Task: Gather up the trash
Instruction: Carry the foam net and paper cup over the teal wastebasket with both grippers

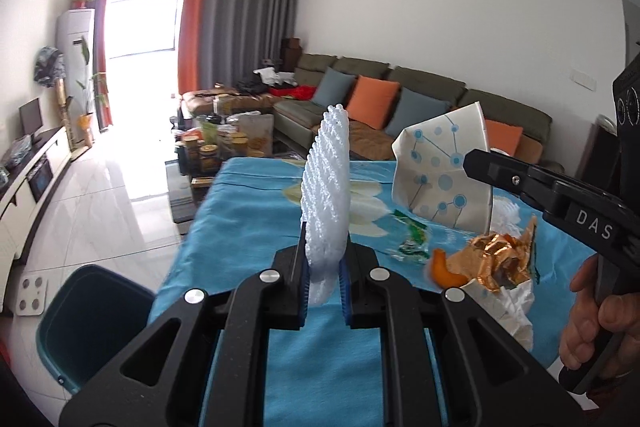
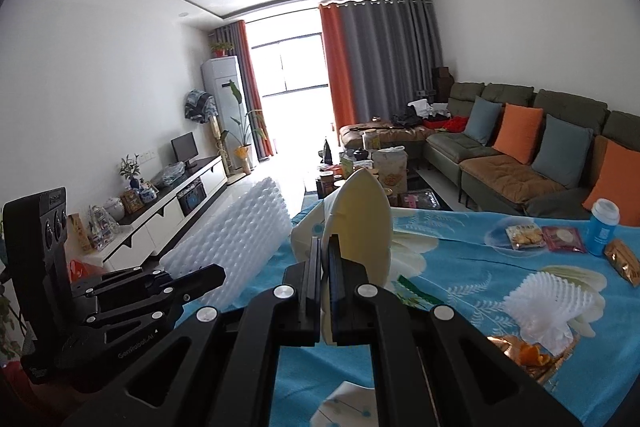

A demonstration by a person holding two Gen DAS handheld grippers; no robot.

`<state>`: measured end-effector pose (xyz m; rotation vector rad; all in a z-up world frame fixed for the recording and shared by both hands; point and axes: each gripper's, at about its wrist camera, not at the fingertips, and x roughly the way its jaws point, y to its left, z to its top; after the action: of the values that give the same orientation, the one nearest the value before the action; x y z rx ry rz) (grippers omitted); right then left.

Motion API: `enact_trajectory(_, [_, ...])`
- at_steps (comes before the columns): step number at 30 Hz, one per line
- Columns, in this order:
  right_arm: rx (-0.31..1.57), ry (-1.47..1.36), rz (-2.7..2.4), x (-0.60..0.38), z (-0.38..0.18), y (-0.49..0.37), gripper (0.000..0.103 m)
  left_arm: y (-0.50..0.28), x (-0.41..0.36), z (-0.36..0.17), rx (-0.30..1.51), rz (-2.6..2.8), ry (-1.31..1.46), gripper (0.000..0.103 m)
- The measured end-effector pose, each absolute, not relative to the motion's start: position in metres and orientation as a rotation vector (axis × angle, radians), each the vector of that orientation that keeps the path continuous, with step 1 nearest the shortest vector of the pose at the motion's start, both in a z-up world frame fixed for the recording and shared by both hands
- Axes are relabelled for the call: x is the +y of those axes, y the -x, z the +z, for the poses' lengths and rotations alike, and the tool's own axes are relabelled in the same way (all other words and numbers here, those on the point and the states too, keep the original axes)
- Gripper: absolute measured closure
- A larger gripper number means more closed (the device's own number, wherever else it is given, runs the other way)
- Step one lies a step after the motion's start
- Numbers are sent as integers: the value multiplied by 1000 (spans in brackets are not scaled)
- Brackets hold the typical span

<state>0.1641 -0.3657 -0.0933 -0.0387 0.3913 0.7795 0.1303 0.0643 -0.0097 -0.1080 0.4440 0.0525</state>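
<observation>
A: Left gripper (image 1: 322, 277) — what sits between its blue pads?

B: A white foam net sleeve (image 1: 326, 187), clamped at its lower end and standing upright out of the jaws, above the near left edge of the table (image 1: 248, 211) with its blue floral cloth. From the right wrist view the same sleeve (image 2: 236, 247) juts up and away from the left gripper (image 2: 216, 273), past the table's left edge.

A: And the right gripper (image 2: 324, 287)?

B: Its jaws are closed on a flattened paper cup (image 2: 356, 223). The cream inside faces that camera; the left wrist view shows the cup's (image 1: 444, 167) blue dot-and-line print, held clear above the cloth at the tip of the right gripper (image 1: 476, 163). A hand (image 1: 592, 323) wraps the handle.

A: Trash on the cloth?

B: Near the right edge, below the held cup — a heap of gold foil (image 1: 496, 259), an orange peel (image 1: 440, 267) and white tissue (image 1: 516, 307), touching one another. A green wrapper (image 1: 412, 239) lies just beside the heap, toward the middle. A second foam net (image 2: 548, 299) rests by the pile.

A: The bin?

B: A dark teal bin (image 1: 92, 323) stands on the floor at the table's near left corner, below and left of the left gripper.
</observation>
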Motion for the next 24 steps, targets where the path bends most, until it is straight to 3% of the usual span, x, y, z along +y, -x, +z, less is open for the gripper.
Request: enact_trajectory(24, [513, 250, 1176, -151, -107, -111, 101, 1, 252, -41, 477, 523, 258, 91])
